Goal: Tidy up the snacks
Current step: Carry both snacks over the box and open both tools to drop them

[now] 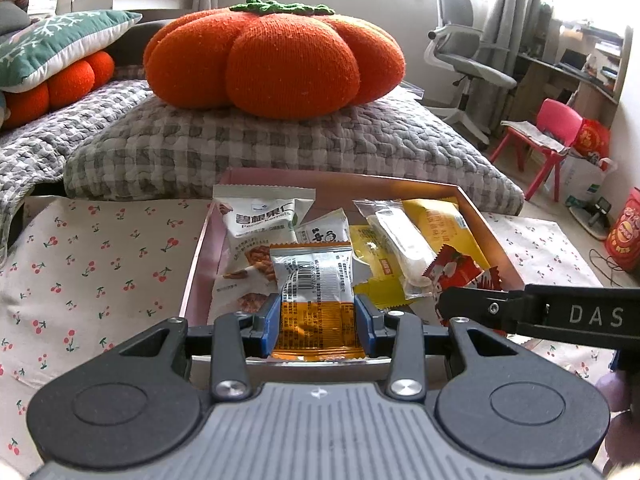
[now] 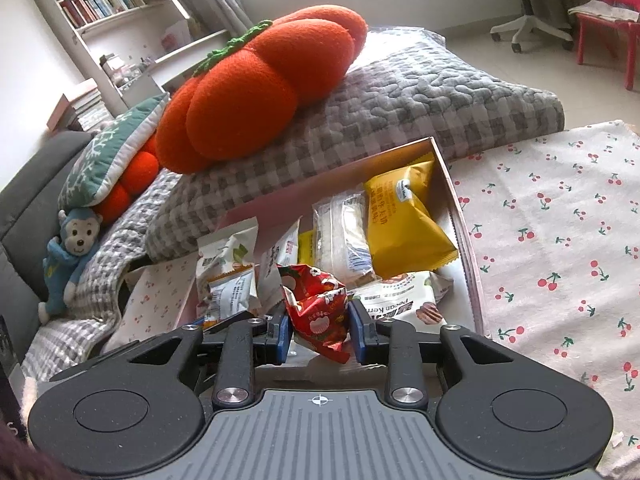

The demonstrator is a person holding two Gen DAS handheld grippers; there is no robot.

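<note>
An open pink box [image 1: 340, 178] on the cherry-print cloth holds several snack packets. Among them are a white pecan packet [image 1: 260, 232], a clear-wrapped white bar [image 1: 400, 240] and a yellow packet [image 1: 436, 220]. My left gripper [image 1: 316, 304] is shut on an orange and silver packet [image 1: 316, 280] over the box's near edge. My right gripper [image 2: 319, 312] is shut on a crumpled red packet [image 2: 316, 312] over the box [image 2: 464, 236], near the yellow packet [image 2: 404, 216]. In the left wrist view its black finger [image 1: 480, 304] reaches in from the right beside the red packet [image 1: 460, 272].
An orange pumpkin cushion [image 1: 276, 56] lies on a grey checked blanket [image 1: 280, 148] just behind the box. The cherry-print cloth [image 2: 560, 240] spreads on both sides. A toy monkey [image 2: 68, 256] sits at the left. An office chair [image 1: 464, 52] and a red chair [image 1: 548, 132] stand on the floor.
</note>
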